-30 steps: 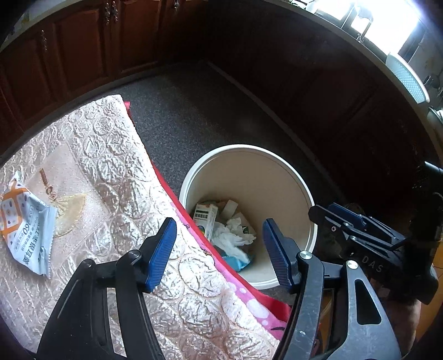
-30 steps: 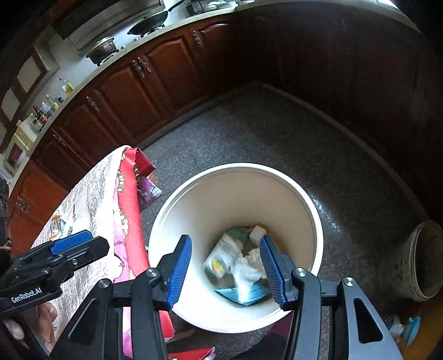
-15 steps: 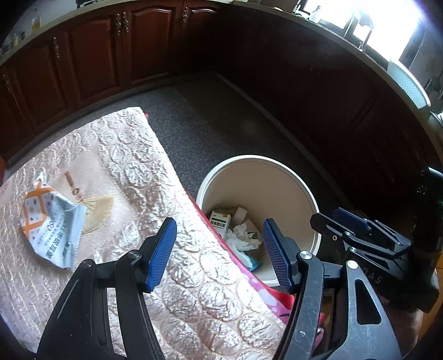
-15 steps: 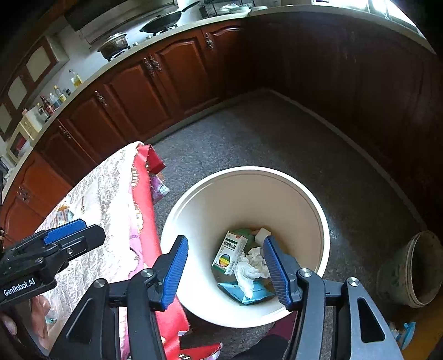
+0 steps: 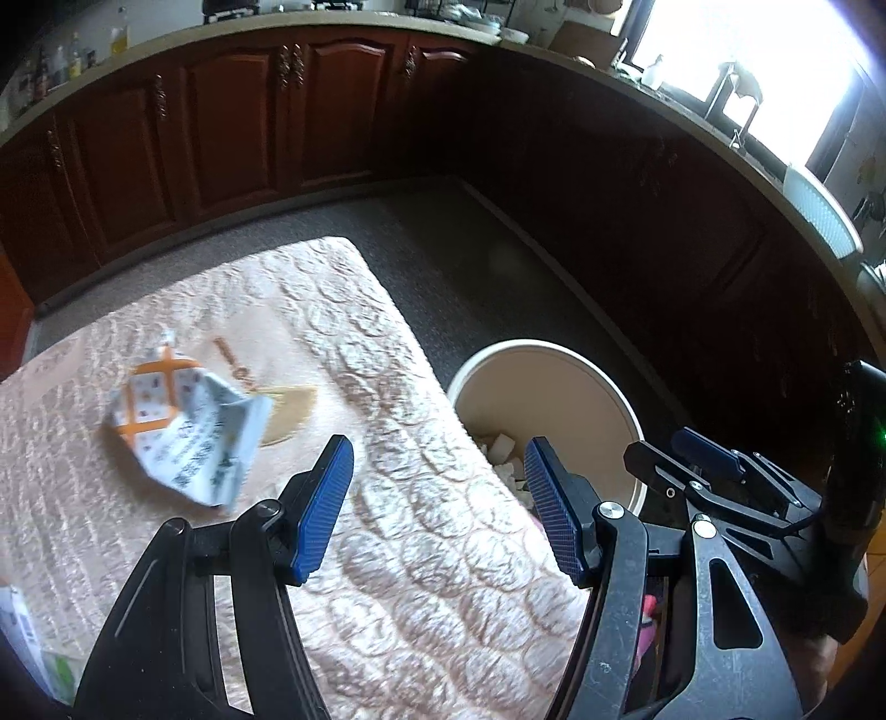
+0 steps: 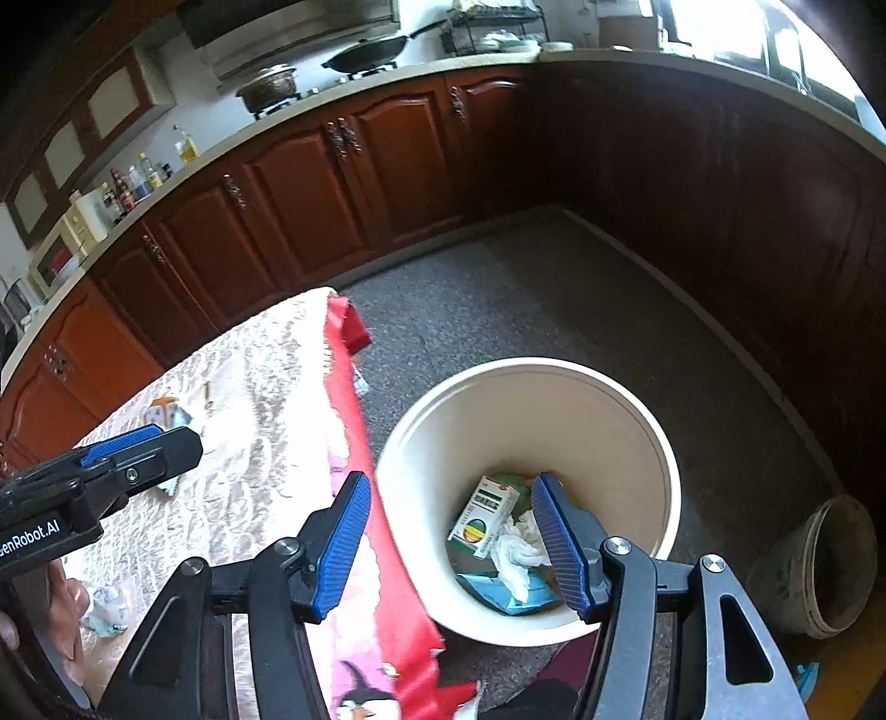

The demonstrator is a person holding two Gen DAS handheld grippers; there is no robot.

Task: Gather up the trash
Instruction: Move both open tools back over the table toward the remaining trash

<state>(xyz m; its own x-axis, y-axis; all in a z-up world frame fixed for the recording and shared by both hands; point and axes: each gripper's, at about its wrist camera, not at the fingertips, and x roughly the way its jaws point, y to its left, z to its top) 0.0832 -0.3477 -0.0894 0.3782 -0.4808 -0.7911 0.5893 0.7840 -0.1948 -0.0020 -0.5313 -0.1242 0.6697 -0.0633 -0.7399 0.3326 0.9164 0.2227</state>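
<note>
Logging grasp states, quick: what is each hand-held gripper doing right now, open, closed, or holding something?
Left hand-held gripper: open, holding nothing, above the quilted cloth.
Right hand-held gripper: open, holding nothing, above the trash bin.

We hold the left gripper [image 5: 437, 504] and right gripper [image 6: 451, 545] side by side, both jaws spread wide, gripping nothing

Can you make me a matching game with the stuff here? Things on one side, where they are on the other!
Things:
1. crumpled wrapper
2. medicine box
3. frying pan
4. grey pot

Places:
A. on the stove
B. on the floor beside the white bin
C. on the quilted tablecloth
D. inside the white bin

Pairs: 1-C, 2-D, 3-A, 4-B
</note>
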